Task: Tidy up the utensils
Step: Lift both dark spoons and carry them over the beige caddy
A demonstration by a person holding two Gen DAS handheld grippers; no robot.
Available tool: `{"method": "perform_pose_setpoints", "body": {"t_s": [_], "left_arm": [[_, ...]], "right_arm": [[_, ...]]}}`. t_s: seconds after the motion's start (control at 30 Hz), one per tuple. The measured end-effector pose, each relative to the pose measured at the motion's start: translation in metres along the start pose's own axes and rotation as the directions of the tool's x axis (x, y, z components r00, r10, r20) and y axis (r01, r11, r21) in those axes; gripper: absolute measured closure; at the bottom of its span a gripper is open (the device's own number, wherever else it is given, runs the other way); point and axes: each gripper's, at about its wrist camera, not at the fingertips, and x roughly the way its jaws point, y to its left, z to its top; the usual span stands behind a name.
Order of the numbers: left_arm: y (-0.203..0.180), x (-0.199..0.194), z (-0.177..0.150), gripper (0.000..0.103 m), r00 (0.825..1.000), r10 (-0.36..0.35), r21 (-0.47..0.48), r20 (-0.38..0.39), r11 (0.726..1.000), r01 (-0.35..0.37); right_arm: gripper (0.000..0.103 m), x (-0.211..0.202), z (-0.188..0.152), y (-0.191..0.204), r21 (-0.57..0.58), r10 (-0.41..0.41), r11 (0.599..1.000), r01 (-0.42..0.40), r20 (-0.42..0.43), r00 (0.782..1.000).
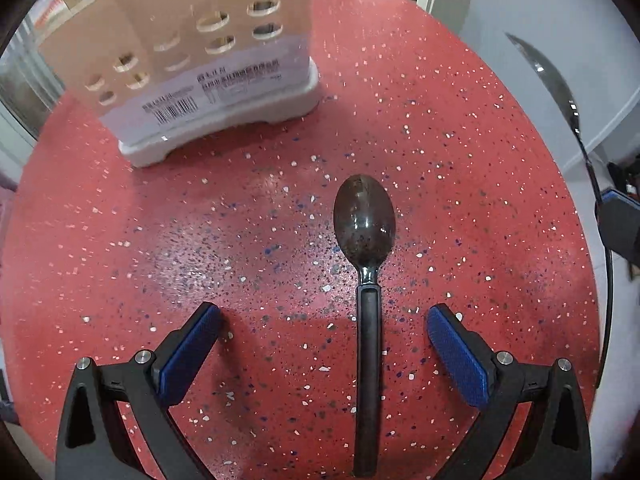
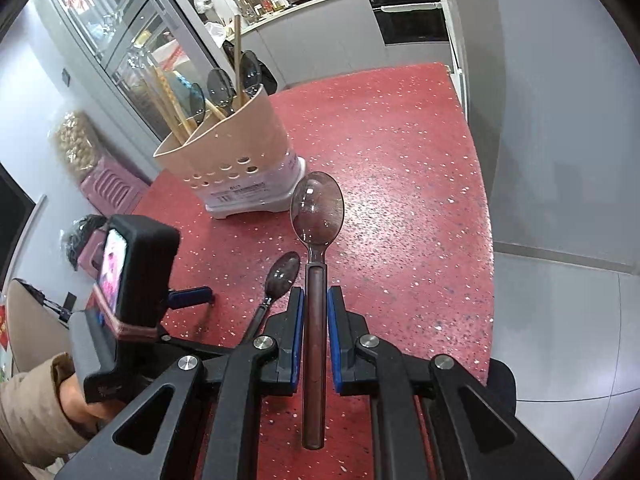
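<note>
A dark translucent spoon lies on the red speckled table, bowl away from me. My left gripper is open low over the table, its fingers on either side of the spoon's handle without touching it. My right gripper is shut on the handle of a second dark spoon and holds it above the table, bowl forward. That held spoon shows at the right edge of the left wrist view. A beige utensil holder on a white base stands at the table's back left, with spoons and chopsticks in it.
The lying spoon and the left gripper's blue pad show left of my right gripper. The table's right edge drops to grey floor. A glass cabinet and a kitchen counter stand behind the table.
</note>
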Motion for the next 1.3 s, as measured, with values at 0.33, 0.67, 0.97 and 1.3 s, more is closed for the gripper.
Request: {"method": "perform_pose_setpoints", "body": {"t_s": [0.33,0.67,0.97,1.3], "left_arm": [[-0.026,0.028,0.000,0.066,0.999,-0.034,0.132,-0.001,0.991,0.033],[-0.001,0.055,-0.055,0.066,0.976,-0.186,0.052,0.116,0.982,0.181],[0.037,0.033,-0.085,0.066,0.940,-0.210,0.001,0.270,0.976,0.218],[0.087,-0.036,-0.074,0.066,0.869,-0.187,-0.050,0.458,0.971,0.235]], "right_arm": [[0.091,-0.002,-0.001,-0.001,0.008,-0.011,1.000,0.011,0.001,1.000],[0.091,-0.002,-0.001,0.009,-0.010,0.005,1.000,-0.005,0.007,1.000],[0.091,-0.007,-0.001,0.032,-0.053,0.036,0.998,-0.034,0.045,0.998],[0.091,-0.028,0.029,0.059,-0.105,0.074,0.993,-0.059,0.150,0.986]]}}
